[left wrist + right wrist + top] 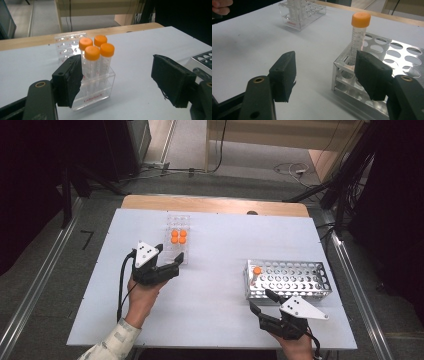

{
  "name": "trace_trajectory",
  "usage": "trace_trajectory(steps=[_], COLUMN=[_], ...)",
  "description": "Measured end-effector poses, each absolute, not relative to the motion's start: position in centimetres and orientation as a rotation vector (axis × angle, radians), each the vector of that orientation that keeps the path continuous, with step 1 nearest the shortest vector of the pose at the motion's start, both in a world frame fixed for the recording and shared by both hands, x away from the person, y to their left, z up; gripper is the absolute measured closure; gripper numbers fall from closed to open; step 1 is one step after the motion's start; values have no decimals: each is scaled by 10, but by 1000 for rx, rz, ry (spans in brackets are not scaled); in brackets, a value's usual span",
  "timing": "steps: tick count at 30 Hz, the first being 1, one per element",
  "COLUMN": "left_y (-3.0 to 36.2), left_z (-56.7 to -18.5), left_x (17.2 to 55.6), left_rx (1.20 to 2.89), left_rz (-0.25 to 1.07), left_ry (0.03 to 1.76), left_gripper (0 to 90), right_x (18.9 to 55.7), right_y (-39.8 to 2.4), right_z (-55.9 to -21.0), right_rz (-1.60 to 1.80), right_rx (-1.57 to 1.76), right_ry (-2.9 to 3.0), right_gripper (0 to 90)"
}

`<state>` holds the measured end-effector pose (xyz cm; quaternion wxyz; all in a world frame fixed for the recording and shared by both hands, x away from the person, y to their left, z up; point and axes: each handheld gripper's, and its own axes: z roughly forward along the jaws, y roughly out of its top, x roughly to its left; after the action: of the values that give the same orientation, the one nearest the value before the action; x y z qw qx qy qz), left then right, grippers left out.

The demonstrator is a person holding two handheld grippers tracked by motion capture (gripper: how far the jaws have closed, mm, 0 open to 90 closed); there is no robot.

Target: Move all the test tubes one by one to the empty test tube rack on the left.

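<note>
A clear plastic rack (pixel 178 251) (pixel 100 93) holds several orange-capped tubes (pixel 179 236) (pixel 96 57) upright near the table's middle left. My left gripper (pixel 169 259) (pixel 117 82) sits just in front of that rack, open, with nothing between its jaws; its left jaw overlaps the rack's near corner in the left gripper view. A perforated metal rack (pixel 300 285) (pixel 397 52) stands at the right, with one orange-capped tube (pixel 256 271) (pixel 359 37) upright in its front-left corner hole. My right gripper (pixel 261 302) (pixel 324 75) is open just in front of that corner, holding nothing.
The white tabletop (pixel 220 245) lies on a wooden board whose strip shows along the far edge. The metal rack's corner (pixel 202 60) appears at the right of the left gripper view. Cables and dark equipment stand on the floor beyond the table.
</note>
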<state>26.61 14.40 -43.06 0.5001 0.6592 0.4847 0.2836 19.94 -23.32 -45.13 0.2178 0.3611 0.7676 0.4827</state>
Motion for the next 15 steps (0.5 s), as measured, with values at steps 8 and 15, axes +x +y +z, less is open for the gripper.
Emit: trace_trajectory(steps=[8,15], left_y=[141,137], left_z=[-445,-455], left_x=[252,238], left_rx=[1617,1657], left_rz=[665,656], left_ry=[1170,1151], left_gripper=[214,214], right_x=[201,204], right_y=[-233,-236], right_z=[-452,-452], right_rz=[1331,1323], right_rx=[1000,1017], right_ry=[2117,2096], right_gripper=[324,331])
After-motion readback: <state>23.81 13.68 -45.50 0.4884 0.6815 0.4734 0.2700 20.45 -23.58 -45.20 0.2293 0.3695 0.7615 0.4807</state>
